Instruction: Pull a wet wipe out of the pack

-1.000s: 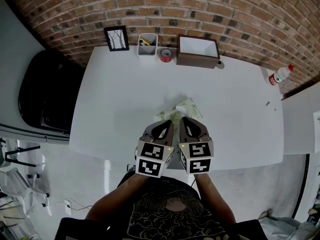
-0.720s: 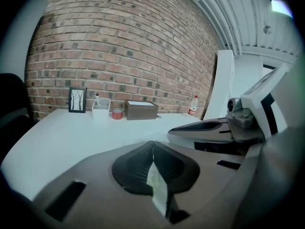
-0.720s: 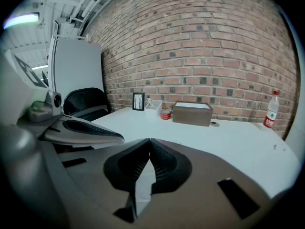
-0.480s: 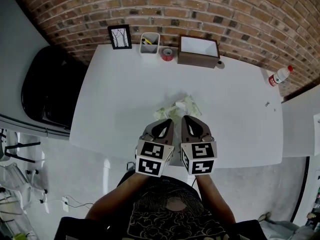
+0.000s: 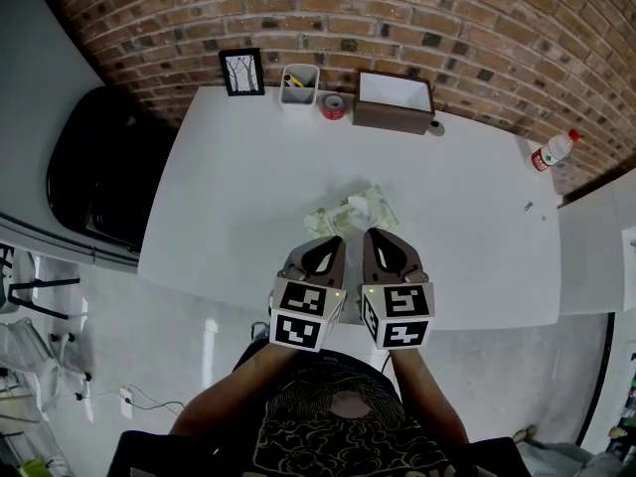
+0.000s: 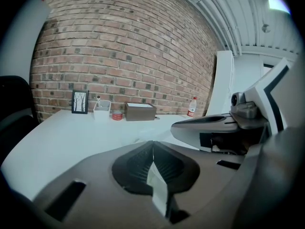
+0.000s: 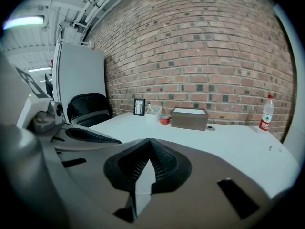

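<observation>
A person held the left gripper (image 5: 334, 242) and the right gripper (image 5: 372, 237) side by side above the near edge of a white table (image 5: 248, 167), each with its jaws pressed together and gripping nothing. The wet wipe pack (image 5: 350, 212) lay on the tabletop just beyond their tips, untouched. Along the far edge stood a picture frame (image 5: 241, 72), a pen holder (image 5: 298, 84), a red tape roll (image 5: 332, 106) and a brown box (image 5: 394, 100), backed by a brick wall (image 5: 397, 18).
</observation>
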### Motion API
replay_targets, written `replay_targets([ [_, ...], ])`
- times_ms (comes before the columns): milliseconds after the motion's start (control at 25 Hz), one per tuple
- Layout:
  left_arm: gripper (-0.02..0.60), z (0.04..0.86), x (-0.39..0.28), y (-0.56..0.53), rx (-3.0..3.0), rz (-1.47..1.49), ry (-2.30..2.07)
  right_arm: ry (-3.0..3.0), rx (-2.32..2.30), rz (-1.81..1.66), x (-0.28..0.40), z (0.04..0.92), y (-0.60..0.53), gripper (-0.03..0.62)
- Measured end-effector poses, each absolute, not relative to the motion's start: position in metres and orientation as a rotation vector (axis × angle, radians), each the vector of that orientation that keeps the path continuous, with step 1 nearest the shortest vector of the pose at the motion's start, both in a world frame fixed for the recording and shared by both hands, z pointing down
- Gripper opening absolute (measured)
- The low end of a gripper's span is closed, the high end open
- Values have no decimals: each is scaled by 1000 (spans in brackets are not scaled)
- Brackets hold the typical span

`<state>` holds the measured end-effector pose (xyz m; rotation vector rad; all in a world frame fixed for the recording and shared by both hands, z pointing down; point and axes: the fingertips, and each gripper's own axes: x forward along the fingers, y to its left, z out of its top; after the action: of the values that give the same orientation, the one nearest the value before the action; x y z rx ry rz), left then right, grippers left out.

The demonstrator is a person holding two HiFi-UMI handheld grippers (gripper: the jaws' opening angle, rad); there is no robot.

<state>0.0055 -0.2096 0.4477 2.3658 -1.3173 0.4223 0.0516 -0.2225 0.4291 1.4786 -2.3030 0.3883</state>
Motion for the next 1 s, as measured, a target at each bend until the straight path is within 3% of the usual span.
replay_targets([
  [1000,12,436,24,-162,2392,382,-1364,-2354,1502,318,70,406,-172,15],
])
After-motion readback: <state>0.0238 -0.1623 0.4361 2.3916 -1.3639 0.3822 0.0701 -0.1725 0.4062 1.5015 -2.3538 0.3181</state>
